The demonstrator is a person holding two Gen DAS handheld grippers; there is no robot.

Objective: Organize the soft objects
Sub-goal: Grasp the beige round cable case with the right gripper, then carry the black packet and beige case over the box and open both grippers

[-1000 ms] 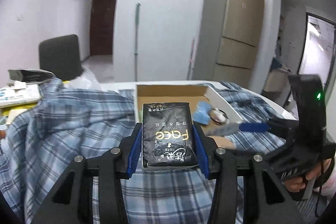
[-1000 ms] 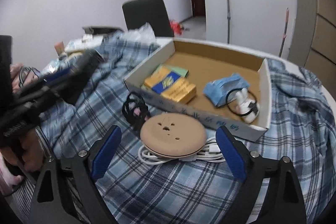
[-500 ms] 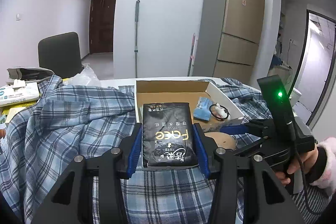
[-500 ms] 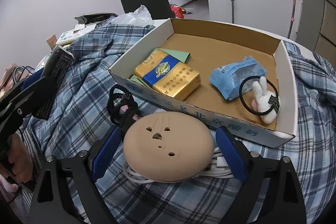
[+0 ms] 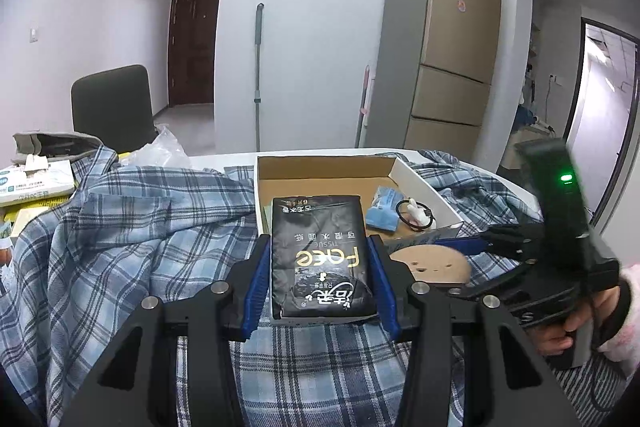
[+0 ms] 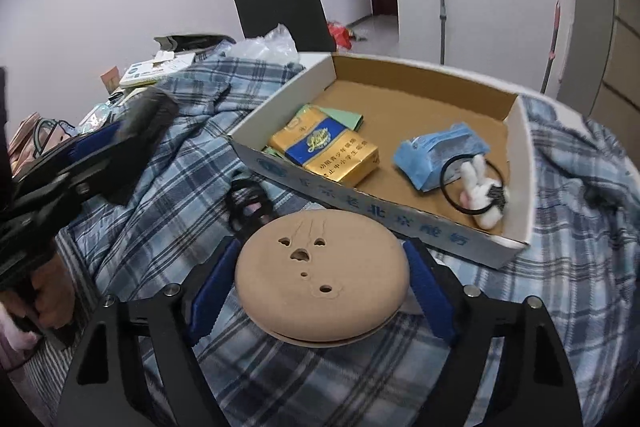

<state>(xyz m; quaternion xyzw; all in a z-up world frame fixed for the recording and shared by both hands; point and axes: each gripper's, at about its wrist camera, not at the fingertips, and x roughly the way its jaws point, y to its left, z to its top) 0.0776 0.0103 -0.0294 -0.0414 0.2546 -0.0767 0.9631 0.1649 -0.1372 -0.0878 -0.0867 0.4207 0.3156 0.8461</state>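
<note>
Lower than a second ago, the right gripper (image 6: 322, 285) is now straddling the tan round disc (image 6: 322, 273), its jaws closing around it just in front of the cardboard box (image 6: 362, 205). Left of that box, the left gripper (image 5: 320, 283) is clamping the black face-tissue pack (image 5: 320, 259) over the plaid shirt (image 5: 132, 227).

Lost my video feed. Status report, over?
Left gripper shut on black tissue pack. Right gripper closing around round tan disc, pads not yet pressing. Black hair ties lie close beside it.
</note>
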